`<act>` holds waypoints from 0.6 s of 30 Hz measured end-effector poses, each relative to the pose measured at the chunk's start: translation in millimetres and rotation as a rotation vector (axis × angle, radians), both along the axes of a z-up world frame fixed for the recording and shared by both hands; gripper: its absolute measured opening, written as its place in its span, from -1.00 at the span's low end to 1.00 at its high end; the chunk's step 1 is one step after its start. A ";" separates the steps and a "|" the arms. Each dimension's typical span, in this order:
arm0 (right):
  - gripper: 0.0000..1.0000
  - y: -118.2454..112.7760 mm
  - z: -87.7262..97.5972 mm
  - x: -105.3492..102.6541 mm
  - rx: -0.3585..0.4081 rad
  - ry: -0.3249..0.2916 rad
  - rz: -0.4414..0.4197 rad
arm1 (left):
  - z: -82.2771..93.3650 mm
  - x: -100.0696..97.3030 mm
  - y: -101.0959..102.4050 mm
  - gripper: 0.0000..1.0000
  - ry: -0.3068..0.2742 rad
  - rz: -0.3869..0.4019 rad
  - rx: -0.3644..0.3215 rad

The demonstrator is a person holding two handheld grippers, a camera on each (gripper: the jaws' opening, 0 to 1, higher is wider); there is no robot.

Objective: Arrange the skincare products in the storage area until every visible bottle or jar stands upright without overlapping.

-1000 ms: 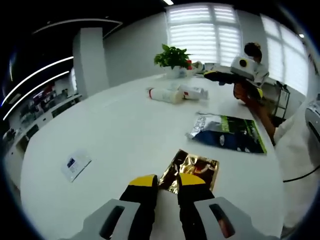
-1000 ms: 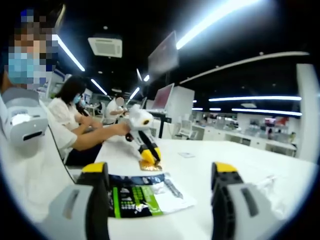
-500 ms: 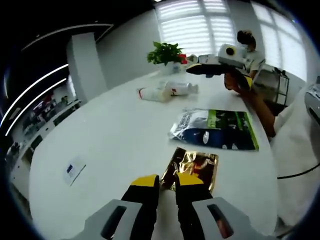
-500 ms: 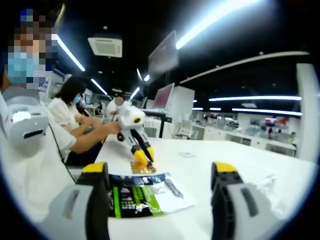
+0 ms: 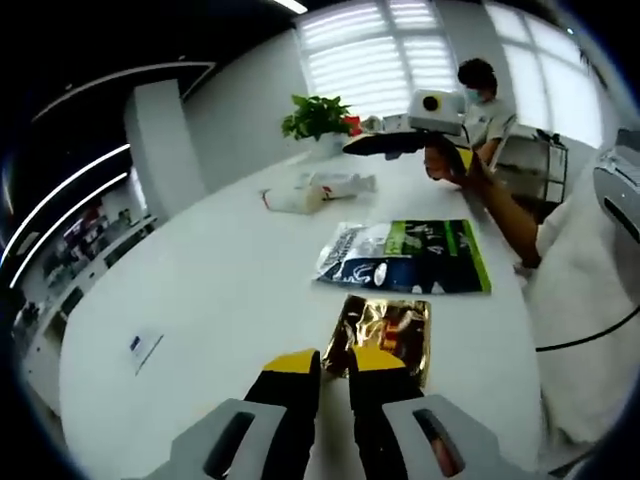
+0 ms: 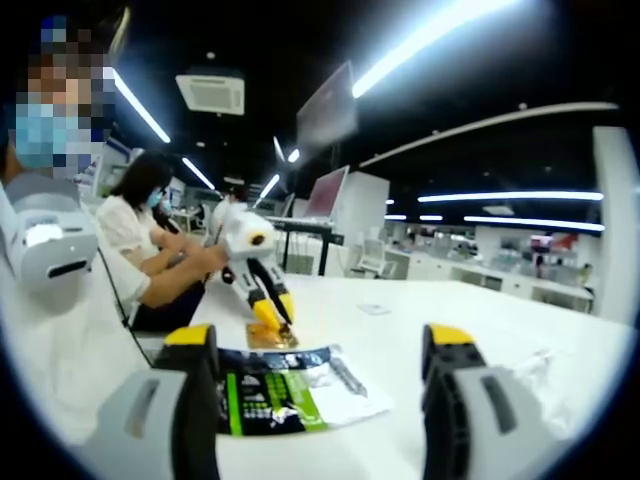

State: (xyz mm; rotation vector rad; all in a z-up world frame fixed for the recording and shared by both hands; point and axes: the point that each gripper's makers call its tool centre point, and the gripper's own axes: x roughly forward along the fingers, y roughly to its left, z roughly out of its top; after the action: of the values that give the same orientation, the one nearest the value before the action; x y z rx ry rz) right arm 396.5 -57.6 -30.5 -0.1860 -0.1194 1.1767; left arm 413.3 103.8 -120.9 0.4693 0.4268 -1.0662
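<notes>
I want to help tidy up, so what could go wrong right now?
The white bottles lie on their sides far up the table, so they might roll when nudged. The left gripper is nearly closed at the gold pouch, which looks slippery and crinkly and may slide away beside the green pouch.

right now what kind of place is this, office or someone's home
Probably an open-plan office or lab, not a home: a big white table, long ceiling strip lights, a ceiling air-conditioning unit, and rows of white desks behind. Other people sit nearby.
</notes>
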 end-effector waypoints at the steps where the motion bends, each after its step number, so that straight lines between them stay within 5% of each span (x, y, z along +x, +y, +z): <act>1: 0.69 0.0 0.0 0.1 0.000 0.000 -0.001 | 0.0 -0.7 -0.5 -0.77 -0.002 -0.004 -0.001; 18: 0.68 0.0 -4.4 1.4 -0.034 -0.011 -0.012 | -0.3 -17.0 -11.3 -0.77 -0.018 -0.081 -0.040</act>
State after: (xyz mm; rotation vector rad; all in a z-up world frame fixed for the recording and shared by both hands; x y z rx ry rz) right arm 397.9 -57.7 -34.9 -0.2223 -0.1076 1.1660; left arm 396.2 92.5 -121.2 0.4637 0.3725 -1.1463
